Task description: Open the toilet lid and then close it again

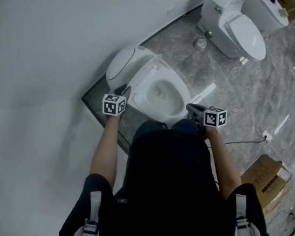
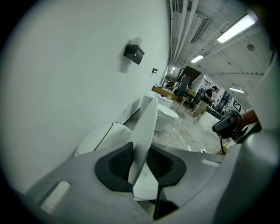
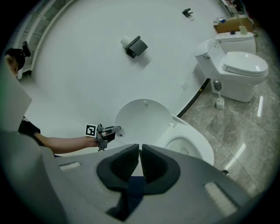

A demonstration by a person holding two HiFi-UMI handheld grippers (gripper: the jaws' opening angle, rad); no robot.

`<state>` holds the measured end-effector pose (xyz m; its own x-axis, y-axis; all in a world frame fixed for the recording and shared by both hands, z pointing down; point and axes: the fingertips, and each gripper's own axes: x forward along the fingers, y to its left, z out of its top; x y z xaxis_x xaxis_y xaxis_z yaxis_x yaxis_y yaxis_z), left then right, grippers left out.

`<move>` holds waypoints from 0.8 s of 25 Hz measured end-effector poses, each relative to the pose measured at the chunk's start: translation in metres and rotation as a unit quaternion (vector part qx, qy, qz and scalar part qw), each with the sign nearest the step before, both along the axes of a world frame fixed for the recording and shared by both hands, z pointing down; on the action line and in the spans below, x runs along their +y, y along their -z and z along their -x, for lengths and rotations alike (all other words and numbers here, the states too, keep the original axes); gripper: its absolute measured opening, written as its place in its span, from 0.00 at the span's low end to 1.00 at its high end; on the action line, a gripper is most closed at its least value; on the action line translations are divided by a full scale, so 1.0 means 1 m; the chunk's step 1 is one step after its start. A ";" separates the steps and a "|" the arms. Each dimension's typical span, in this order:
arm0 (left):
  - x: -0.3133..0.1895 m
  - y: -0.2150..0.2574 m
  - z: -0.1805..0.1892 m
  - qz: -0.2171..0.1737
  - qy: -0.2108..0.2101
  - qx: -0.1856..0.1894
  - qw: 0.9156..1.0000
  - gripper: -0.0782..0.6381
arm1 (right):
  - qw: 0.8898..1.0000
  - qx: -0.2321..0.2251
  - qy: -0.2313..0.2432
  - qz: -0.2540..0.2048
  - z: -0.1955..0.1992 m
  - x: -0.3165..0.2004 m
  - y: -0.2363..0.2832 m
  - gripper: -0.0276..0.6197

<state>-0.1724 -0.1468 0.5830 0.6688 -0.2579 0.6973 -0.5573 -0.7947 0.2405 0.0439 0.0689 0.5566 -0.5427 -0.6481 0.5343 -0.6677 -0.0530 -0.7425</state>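
One step looks done: the lid (image 1: 123, 65) stands raised, its edge between the narrow, loose jaws of your left claw (image 2: 140, 153). Your right claw (image 3: 140, 153) is closed, empty. Next, grip and lower it.

Toilets: two, a near toilet (image 1: 159, 92) and a far toilet (image 1: 237, 30). Grippers: two, left gripper (image 1: 124, 91) and right gripper (image 1: 193, 109). One cardboard box (image 1: 266, 178) near right; one paper holder (image 3: 135, 46) on the wall.
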 end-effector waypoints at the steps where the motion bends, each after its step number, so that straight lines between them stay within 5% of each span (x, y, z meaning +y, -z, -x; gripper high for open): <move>1: 0.004 0.000 -0.002 0.000 -0.002 0.000 1.000 0.22 | 1.000 -0.001 0.002 0.000 0.001 -0.001 -0.001 0.08; 20: 0.070 -0.010 -0.024 -0.005 -0.044 -0.012 0.999 0.27 | 0.998 -0.034 0.049 -0.018 0.036 -0.035 -0.001 0.08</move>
